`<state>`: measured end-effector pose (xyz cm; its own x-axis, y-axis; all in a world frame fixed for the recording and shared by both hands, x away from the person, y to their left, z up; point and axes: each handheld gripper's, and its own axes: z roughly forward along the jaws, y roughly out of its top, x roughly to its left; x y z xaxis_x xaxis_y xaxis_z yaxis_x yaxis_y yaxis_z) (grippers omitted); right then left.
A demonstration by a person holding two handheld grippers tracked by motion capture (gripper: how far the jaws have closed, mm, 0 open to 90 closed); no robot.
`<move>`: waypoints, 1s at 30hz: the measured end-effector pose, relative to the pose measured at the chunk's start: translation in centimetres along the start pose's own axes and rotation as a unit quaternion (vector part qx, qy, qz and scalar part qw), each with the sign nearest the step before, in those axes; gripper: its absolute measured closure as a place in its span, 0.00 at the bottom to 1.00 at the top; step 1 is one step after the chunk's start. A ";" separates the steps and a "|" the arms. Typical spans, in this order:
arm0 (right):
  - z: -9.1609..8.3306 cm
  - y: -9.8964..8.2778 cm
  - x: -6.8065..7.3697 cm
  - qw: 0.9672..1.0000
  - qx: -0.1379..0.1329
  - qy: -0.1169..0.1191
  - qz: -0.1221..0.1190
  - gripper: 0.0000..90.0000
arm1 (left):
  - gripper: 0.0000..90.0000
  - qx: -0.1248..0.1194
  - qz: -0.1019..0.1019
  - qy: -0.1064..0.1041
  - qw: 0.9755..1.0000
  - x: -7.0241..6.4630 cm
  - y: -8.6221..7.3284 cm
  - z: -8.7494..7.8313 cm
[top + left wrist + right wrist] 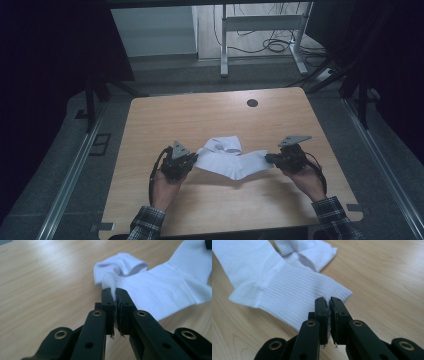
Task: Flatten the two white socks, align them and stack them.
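Holding: we have a white sock (pixel 231 161) stretched between our two tools, lifted a little off the wooden table (pixel 165 117) in the lower middle of the high view, its shadow on the wood beneath.
Left gripper (pixel 189 161): seen left of centre in the high view; in the left gripper view its black jaws are pressed together on a thin fold of the sock (pixel 160 290), white cloth squeezed up between the pads at mid-frame.
Right gripper (pixel 269 159): seen right of centre in the high view; in the right gripper view its jaws are clamped on the ribbed cuff edge of the sock (pixel 294 292), which fans away to the upper left of that frame.
Second sock (pixel 223 144): a crumpled white sock lies on the table just above the stretched one in the high view; we cannot tell whether the two touch.
Hands: our left hand (pixel 165 184) and right hand (pixel 306 180) come in from the bottom edge, plaid sleeves (pixel 147 224) at the wrists.
Table: a dark round hole (pixel 252 103) sits near its far edge, upper middle of the frame, well apart from the socks.
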<state>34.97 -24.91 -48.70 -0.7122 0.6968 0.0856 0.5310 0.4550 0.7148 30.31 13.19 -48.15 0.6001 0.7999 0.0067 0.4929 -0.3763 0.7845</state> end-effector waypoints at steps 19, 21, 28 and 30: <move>3.4 -1.0 1.8 0.997 0.066 0.000 -0.042 0.85 | 0.88 0.061 -0.004 0.007 0.998 -1.0 -5.0 1.2; 3.1 -0.9 1.8 0.997 0.058 -0.002 -0.042 0.83 | 0.78 0.050 -0.010 0.003 0.999 -0.8 -4.7 1.0; 2.1 -0.7 1.0 0.999 0.034 -0.013 -0.032 0.76 | 0.66 0.025 -0.020 0.005 0.999 0.0 -3.2 0.5; 2.0 -0.8 0.7 0.999 0.032 -0.021 -0.032 0.74 | 0.64 0.022 -0.022 0.004 1.000 0.4 -2.7 0.7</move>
<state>34.94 -23.71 -50.60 -0.7257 0.6879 0.0109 0.5148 0.5324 0.6720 29.63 14.17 -50.73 0.5723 0.8197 -0.0223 0.5460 -0.3606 0.7562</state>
